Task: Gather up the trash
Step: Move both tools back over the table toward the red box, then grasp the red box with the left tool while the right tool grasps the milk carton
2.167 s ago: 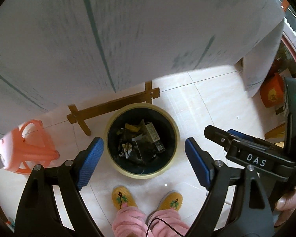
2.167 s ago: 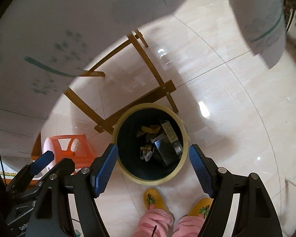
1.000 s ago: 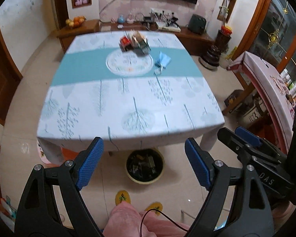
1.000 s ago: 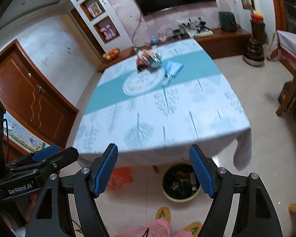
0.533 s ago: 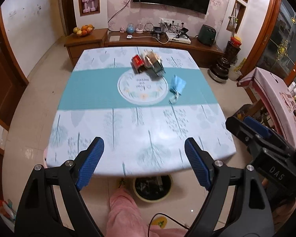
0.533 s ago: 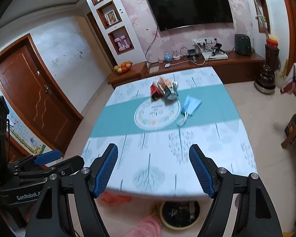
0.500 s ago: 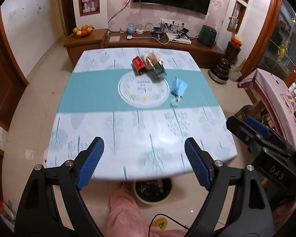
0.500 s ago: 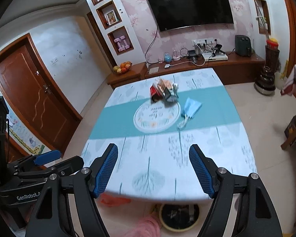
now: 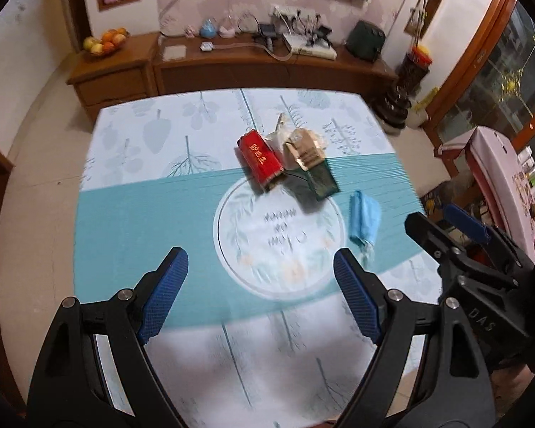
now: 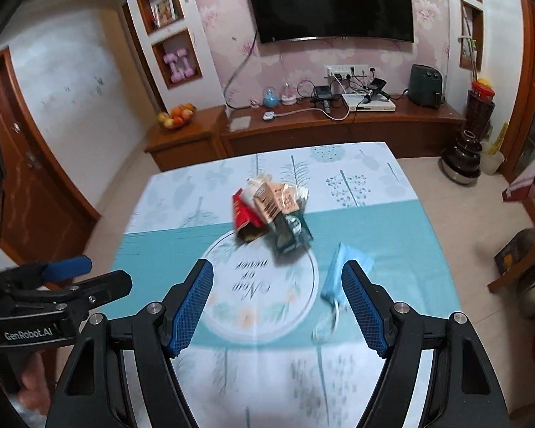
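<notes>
While the trash sits untouched on the table (image 9: 132, 235), both grippers hang over the near half of the cloth, well short of it. A small heap lies at the far edge of the round printed medallion (image 9: 278, 235): a red box (image 9: 259, 158) on the left, a dark green carton (image 9: 321, 180) touching it on the right, and pale crumpled wrappers (image 9: 296, 139) piled behind the two. A blue face mask (image 10: 342, 271) lies apart from the heap, on the teal band just right of the medallion, its ear loops trailing toward the near side.

The left gripper (image 9: 260, 281) has its jaws spread wide with nothing between them; the heap shows beyond the gap. The right gripper (image 10: 278, 285) is likewise spread wide and empty, and its right pad overlaps the near corner of the mask in its own view.

Bare cloth lies between the grippers and the trash. Behind the table stand a wooden sideboard (image 10: 339, 125) with cables and a fruit bowl (image 10: 176, 116), and a wall television (image 10: 330, 1).

Motion blur smears the cloth's print and the box labels, so the wrappers' number cannot be told.
</notes>
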Tool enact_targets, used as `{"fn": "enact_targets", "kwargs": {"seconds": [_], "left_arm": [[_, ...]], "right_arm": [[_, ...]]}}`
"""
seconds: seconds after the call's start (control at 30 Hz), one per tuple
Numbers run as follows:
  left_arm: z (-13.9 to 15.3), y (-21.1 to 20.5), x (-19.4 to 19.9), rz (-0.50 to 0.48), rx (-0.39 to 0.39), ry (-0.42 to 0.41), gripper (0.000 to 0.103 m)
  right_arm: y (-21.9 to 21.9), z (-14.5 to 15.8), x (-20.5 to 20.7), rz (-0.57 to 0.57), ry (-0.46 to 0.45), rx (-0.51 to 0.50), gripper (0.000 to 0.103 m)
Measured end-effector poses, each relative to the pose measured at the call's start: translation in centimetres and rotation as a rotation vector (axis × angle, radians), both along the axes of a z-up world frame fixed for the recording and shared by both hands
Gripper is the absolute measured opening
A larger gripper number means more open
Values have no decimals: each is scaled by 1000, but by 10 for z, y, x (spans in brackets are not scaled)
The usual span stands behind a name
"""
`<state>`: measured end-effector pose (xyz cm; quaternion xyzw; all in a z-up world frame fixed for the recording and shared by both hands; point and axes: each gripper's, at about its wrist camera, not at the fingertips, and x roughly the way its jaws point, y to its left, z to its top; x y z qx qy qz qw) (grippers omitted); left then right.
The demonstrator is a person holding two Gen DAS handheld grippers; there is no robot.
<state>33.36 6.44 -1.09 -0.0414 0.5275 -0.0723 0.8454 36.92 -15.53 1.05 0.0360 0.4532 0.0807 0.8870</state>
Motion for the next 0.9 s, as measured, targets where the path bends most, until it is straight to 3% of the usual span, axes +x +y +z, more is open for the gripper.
{"fn": "enact_targets", "kwargs": {"seconds": [0.27, 0.43, 0.6, 0.7, 0.73, 0.9], "left_arm": [[-71, 11, 102, -62, 5, 91, 81], [-102, 13, 134, -71, -42, 137, 81], [-118, 9, 154, -73, -89, 162, 81], [-127, 3, 165, -76, -103, 179, 81], [-130, 1, 169, -77, -106, 186, 81], [-149, -11, 186, -74, -106, 223, 81]], "right_arm": [[38, -93, 105, 0, 107, -115, 76], [44, -147, 140, -4, 176, -143, 76], [43, -171, 155, 3, 195, -155, 74], [39, -178, 157, 13, 211, -134, 58], [37, -183, 159, 18, 226, -117, 46], [24, -180, 154, -8, 231, -45, 37]]}}
